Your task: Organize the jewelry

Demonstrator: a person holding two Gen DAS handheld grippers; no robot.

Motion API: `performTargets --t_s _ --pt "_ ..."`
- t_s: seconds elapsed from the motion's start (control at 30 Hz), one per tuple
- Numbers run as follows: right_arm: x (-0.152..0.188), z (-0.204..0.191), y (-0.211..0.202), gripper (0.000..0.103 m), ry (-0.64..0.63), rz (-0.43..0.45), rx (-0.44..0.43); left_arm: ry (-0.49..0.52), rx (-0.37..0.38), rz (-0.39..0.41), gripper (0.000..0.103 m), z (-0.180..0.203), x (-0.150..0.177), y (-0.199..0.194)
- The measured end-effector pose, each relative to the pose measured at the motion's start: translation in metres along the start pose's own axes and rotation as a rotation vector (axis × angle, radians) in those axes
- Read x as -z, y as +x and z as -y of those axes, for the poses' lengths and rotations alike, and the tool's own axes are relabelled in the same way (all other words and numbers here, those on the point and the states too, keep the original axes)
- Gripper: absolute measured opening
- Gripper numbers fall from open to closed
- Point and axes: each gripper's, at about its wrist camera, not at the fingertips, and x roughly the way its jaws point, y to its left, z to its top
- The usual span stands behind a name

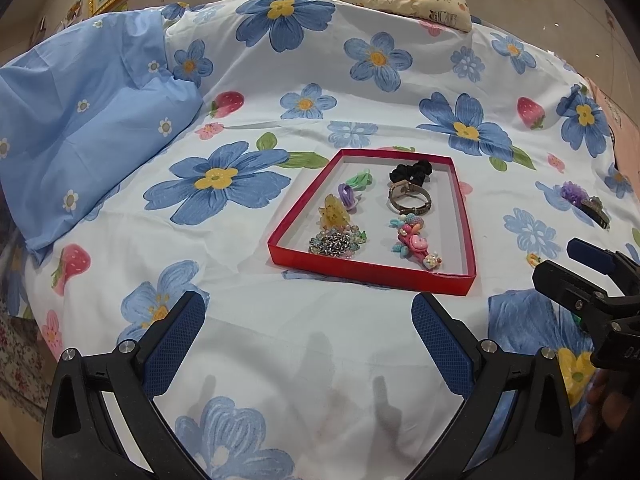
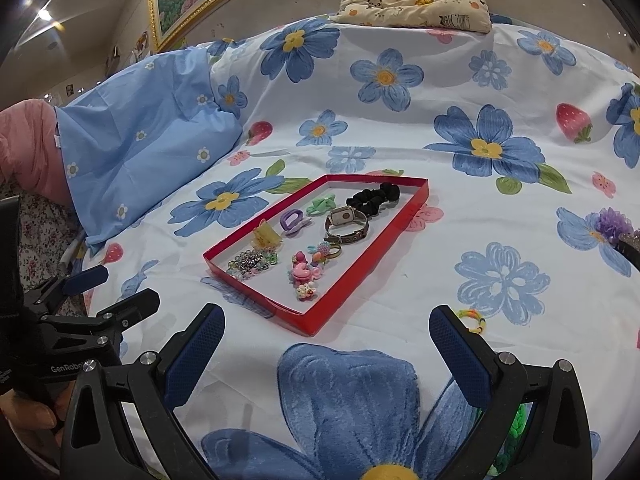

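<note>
A shallow red tray lies on the flowered bedsheet just ahead of my left gripper, which is open and empty. In the tray are a black scrunchie, a watch, colourful clips, a bead chain and small yellow, purple and green clips. My right gripper is open and empty, near the tray's front corner. A small multicoloured ring lies on the sheet by its right fingertip. A green braided piece shows under that finger. A purple flower piece and a dark clip lie to the right, outside the tray.
A light-blue pillow lies at the left and a panda-print cushion at the far edge of the bed. The other gripper and a hand are at the left of the right wrist view. A gold-framed picture hangs behind.
</note>
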Motion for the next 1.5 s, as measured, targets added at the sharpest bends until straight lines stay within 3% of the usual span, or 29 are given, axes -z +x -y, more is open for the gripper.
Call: performTargets --t_s 1.5 --pt "-0.001 0.000 0.002 0.103 -0.002 -0.007 0.000 0.028 0.015 -0.011 0.103 0.004 -0.002 0.014"
